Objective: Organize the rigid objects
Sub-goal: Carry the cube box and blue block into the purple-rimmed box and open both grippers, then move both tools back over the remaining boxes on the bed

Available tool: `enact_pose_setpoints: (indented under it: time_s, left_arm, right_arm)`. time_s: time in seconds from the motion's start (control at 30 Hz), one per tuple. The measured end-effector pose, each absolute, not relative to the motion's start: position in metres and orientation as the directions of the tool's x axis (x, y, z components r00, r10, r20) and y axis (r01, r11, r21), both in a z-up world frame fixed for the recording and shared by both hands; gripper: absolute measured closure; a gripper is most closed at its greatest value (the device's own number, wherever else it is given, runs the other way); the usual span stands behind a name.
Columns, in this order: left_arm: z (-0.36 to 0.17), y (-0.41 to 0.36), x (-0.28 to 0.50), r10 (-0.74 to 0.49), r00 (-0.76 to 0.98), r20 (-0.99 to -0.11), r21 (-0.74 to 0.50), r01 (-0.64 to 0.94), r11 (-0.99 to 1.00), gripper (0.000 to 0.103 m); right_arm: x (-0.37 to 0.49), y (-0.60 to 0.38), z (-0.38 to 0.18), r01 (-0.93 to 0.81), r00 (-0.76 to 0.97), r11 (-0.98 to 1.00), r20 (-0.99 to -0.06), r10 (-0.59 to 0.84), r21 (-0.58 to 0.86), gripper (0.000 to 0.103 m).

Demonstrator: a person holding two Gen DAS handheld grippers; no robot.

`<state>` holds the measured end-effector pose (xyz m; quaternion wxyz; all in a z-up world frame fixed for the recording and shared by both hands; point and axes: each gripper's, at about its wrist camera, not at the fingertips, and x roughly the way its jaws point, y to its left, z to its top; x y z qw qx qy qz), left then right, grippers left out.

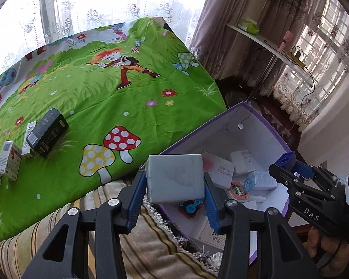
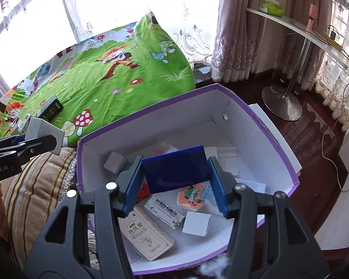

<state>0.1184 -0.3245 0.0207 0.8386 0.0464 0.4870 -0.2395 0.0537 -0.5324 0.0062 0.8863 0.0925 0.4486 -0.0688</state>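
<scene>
Grey, stiff and probably light, the small box (image 1: 175,178) sits clamped by its side faces in the part-closed left gripper (image 1: 175,187) beside the purple bin (image 1: 265,125), while the right gripper (image 2: 175,179) likewise clamps a blue box (image 2: 176,168) over that bin.

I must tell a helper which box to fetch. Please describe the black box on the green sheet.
Find the green cartoon sheet under the window. At its left end small boxes stand together; the black box lies nearest the red mushroom print. It alone is dark, its neighbours being white.
</scene>
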Motion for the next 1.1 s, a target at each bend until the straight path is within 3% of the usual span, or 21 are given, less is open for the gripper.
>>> enact_pose_setpoints:
  time_s: [0.5,0.63,1.1]
  left_arm:
    - [0.02,-0.406,0.12,-0.449,0.372,-0.812,-0.146,0.616,0.774,0.054]
    - [0.022,-0.41,0.117,-0.456,0.38,-0.805,-0.133,0.633,0.763,0.042]
    - [0.04,-0.38,0.114,-0.445,0.472,-0.761,-0.094,0.598,0.796,0.036]
  right_arm:
    - [0.044,-0.567,-0.001,0.3,0.574,0.948,-0.814,-0.091,0.106,0.042]
    - [0.042,-0.57,0.0,0.314,0.58,0.942,-0.81,-0.092,0.118,0.029]
    - [0.045,-0.561,0.006,0.292,0.587,0.947,-0.807,-0.067,0.134,0.027]
